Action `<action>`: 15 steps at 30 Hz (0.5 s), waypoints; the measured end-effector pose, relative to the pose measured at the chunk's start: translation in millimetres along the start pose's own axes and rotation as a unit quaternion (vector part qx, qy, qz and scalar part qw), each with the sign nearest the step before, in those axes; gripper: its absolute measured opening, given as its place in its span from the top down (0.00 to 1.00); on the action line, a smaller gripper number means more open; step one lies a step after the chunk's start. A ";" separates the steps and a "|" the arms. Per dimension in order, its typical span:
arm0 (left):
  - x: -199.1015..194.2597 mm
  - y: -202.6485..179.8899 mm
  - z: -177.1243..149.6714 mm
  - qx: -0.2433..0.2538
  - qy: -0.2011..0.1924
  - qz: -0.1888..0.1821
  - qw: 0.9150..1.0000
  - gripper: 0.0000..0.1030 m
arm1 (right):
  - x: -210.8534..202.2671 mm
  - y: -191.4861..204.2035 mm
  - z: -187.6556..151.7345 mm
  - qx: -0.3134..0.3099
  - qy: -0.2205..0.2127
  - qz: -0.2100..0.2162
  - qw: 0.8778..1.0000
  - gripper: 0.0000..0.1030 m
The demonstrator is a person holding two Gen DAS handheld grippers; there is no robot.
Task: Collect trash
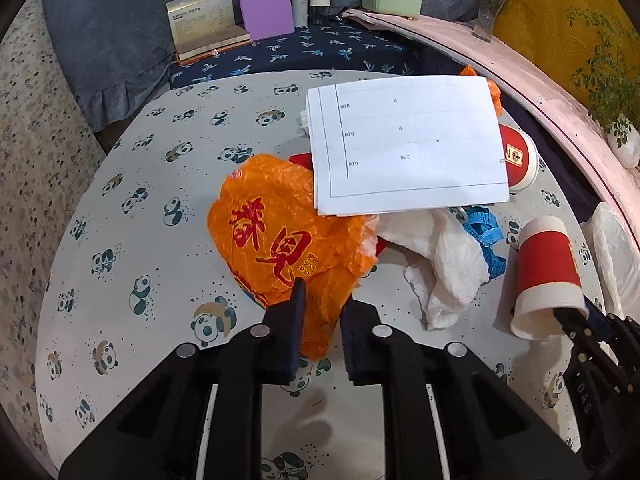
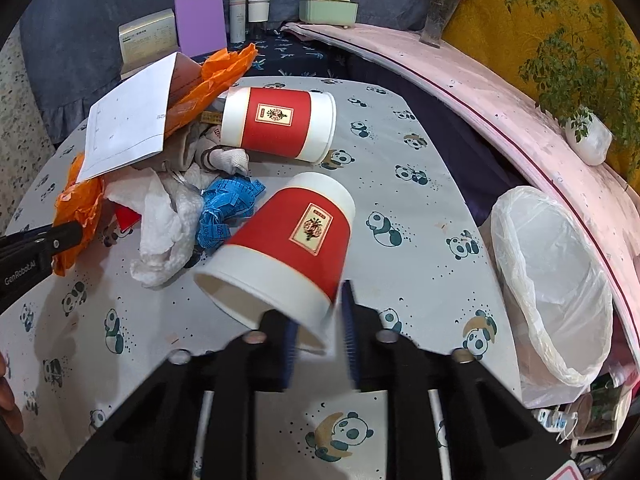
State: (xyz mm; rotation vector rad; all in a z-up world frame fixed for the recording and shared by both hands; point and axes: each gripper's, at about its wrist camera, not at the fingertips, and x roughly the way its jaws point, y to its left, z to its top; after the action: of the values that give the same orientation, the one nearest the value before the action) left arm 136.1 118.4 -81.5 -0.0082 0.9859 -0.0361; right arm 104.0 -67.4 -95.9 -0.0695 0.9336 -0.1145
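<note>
"GenRobot.AI" on left gripper (image 2: 40,248)

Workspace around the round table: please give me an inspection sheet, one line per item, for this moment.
Surface: round table with panda-print cloth.
Job's things: orange plastic bag, white paper sheet lying on the pile, crumpled white tissue, held paper cup, second paper cup on its side, lined trash bin beside the table.
Clutter: blue measuring tape.
Grippers: left gripper shut on the bag's edge; right gripper pinches the cup's rim, one finger inside.
Cables: nothing seen.
Surroundings: boxes, purple book, jars, flower vase, green plants.
</note>
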 end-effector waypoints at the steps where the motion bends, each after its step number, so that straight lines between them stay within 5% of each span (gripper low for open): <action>1: -3.9 -0.9 -1.2 0.001 -0.003 -0.002 1.000 0.89 | -2.7 -0.7 -0.4 0.002 -0.003 0.000 1.000 0.94; 15: -74.5 -48.8 -25.3 0.040 -0.038 -0.070 0.996 0.93 | -61.4 -35.3 0.3 0.044 -0.062 -0.002 0.997 0.97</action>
State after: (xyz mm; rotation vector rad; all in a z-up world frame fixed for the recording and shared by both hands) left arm 72.6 72.3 -32.3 -0.0051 0.9055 -0.2021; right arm 65.6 -94.5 -42.9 0.0032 0.8028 -0.1523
